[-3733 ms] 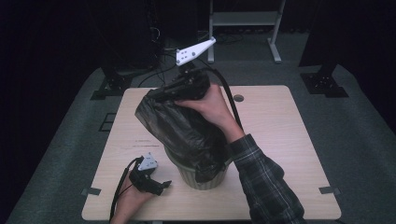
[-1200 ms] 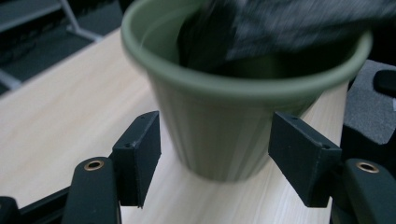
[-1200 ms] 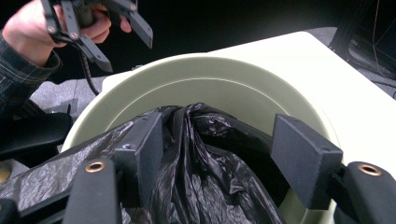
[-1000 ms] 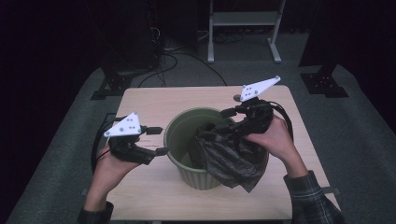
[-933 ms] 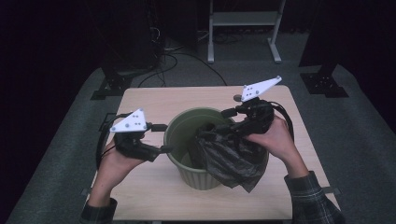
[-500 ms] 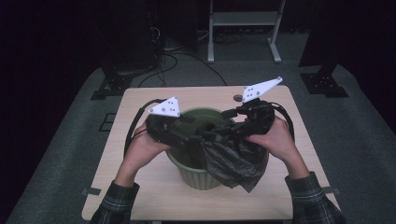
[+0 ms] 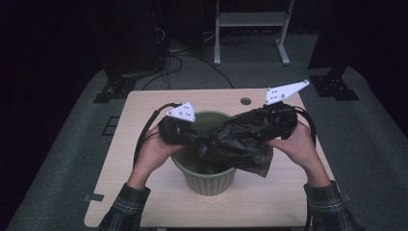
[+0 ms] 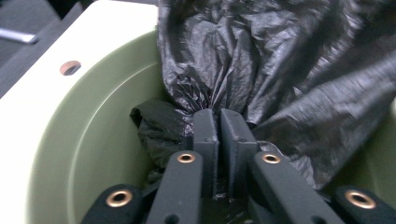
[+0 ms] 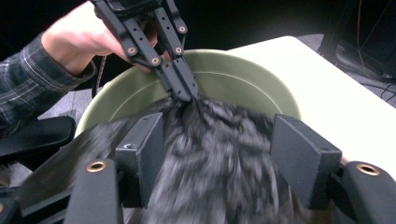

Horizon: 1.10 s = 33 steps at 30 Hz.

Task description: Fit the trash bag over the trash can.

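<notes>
Near the middle of the table [image 7: 144, 202], a little toward its front edge, a green bin [image 7: 207, 178] is stood upright with a black plastic bag [image 7: 240, 142] held over its mouth. The bag is bunched and crumpled, partly hanging into the bin and partly draped over the rim on the side toward the table's right edge. The left gripper [image 8: 218, 122] is seen pinched tight on a gathered fold of the bag just inside the bin; its jaws have just been closing, and film is caught between the pads. From the right gripper view the same pinch [image 9: 184, 93] is confirmed at the bin's far rim. The right gripper [image 9: 217, 154] is held at the opposite side with jaws set about half apart, a thick wad of bag lying between the pads [image 9: 140, 156]; whether those pads actually press the film cannot be told, the picture being blurred there. The two holds appear to be taken on opposite sides so that the bag's mouth can be pulled apart and spread over the rim, the work judged to be lining the bin. The lining is judged not yet done: the rim is left bare along the side toward the table's left edge.
</notes>
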Motion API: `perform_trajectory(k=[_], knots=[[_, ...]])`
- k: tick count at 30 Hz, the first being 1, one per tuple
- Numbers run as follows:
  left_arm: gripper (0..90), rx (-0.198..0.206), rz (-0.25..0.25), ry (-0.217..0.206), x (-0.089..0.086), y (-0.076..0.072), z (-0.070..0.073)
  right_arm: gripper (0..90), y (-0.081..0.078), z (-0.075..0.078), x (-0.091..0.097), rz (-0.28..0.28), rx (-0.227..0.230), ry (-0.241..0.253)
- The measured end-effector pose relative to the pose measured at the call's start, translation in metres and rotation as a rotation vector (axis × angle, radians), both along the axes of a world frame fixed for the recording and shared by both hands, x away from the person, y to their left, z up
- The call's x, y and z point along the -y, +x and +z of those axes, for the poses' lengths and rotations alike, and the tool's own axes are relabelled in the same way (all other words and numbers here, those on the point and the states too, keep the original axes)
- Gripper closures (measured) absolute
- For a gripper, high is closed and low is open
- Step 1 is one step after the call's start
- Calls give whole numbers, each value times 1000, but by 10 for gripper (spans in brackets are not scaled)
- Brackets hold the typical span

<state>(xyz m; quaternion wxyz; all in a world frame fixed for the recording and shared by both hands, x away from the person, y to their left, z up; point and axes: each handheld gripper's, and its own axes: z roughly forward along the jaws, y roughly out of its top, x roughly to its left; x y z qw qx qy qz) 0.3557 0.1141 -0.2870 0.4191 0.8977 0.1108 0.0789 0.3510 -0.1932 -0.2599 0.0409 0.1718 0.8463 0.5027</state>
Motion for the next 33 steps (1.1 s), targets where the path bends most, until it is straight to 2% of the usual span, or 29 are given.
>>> perform_trajectory(k=[6, 10, 12, 17, 24, 28, 33], knots=[[878, -5, 71, -26, -23, 1, -4, 336, -6, -1, 18, -25, 8, 16], [879, -6, 132, -40, -35, 4, -5, 336, -10, -5, 29, -41, -1, 20], [879, -12, 145, -51, -37, 5, -6, 335, -12, -9, 33, -49, -9, 17], [870, -13, 149, -52, -39, 4, -9, 334, -13, -24, 43, -72, -42, 13], [721, 12, 156, -78, -43, -5, -4, 334, -21, -41, 51, -59, -78, 43], [639, 36, 132, -98, -43, -17, 8, 334, -28, -45, 49, -43, -81, 47], [571, 66, 72, -111, -36, -39, 20, 334, -30, -48, 43, -25, -88, 53]])
